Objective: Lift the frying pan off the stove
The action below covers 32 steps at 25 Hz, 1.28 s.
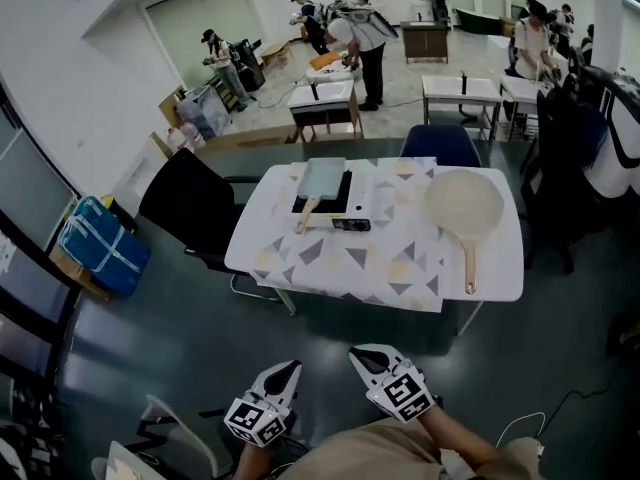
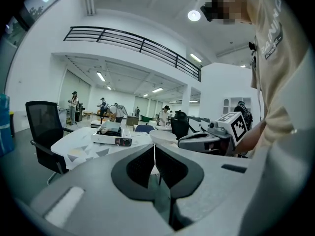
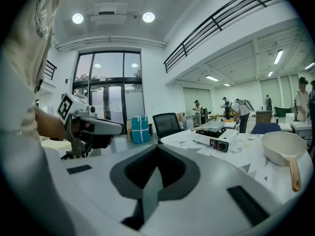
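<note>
Plainly, from the head view: no contact with anything yet. Left gripper (image 1: 291,368) and right gripper (image 1: 359,354): held low by the body, well short of the table's (image 1: 480,286) near edge, each with jaws pressed together on nothing. Rectangular frying pan (image 1: 323,178): sits on the portable stove (image 1: 345,218) toward the far edge, a little left of the table's middle, straight ahead of both grippers and well apart from them. Runs lengthwise far to near, with the wooden handle (image 1: 306,215) sticking out past the stove's near-left corner and pointing toward the table's near-left corner. Falls on the left gripper's side, so judged marginally nearer to that one. Toward the right edge: a round cream pan (image 1: 464,204), handle toward the near edge, off the stove and so judged not the target.

From the left gripper view: jaws closed tip to tip, empty. Beyond them and left of the jaw line, the portable stove (image 2: 114,139) with the rectangular frying pan (image 2: 109,128) on top; handle too small to make out.

From the right gripper view: jaws flush together, nothing between. Ahead and right of the jaw line, the portable stove (image 3: 219,142) carrying the rectangular frying pan (image 3: 214,127); farther right, the round cream pan (image 3: 278,144). Calls, by judgement, for a long forward reach, jaws parted, then closed across the handle's long axis.
</note>
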{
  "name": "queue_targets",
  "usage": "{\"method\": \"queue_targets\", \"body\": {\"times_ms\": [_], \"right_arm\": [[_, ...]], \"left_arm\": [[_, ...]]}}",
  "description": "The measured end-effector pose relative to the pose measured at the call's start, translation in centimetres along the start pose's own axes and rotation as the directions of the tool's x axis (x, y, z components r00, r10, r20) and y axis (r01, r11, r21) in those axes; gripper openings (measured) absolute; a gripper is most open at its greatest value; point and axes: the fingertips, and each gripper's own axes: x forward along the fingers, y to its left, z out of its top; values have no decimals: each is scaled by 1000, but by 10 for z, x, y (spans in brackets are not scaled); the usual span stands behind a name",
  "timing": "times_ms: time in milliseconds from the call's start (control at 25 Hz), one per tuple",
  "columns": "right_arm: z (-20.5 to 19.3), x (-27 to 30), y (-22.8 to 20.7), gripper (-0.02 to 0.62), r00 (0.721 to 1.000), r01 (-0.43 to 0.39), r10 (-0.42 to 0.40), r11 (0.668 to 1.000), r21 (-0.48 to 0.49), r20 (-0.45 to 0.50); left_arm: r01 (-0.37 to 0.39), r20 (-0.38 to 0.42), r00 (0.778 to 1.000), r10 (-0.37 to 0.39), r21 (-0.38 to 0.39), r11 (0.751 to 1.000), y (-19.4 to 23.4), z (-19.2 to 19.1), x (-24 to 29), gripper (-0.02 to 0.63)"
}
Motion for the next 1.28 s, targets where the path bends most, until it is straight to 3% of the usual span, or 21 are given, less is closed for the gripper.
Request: {"method": "queue_targets", "body": {"times_ms": [240,680,960,1280], "right_arm": [[21,52,-55,0,998,-65,64,998,26,16],[25,131,-97,0,977,-211,210,978,-11,-28],[18,157,-111,0,978,-202,204,978,54,-39],[68,217,-120,0,993,-122,121,990,66,13]], "left_arm": [[-19,-9,1000,19,30,999,38,38,48,-9],[-72,-44,997,68,-73,995,86,34,97,-9],[-28,-65,998,21,-98,995,122,28,117,-8],[75,-42,996,-77,-44,996,203,54,130,-9]]}}
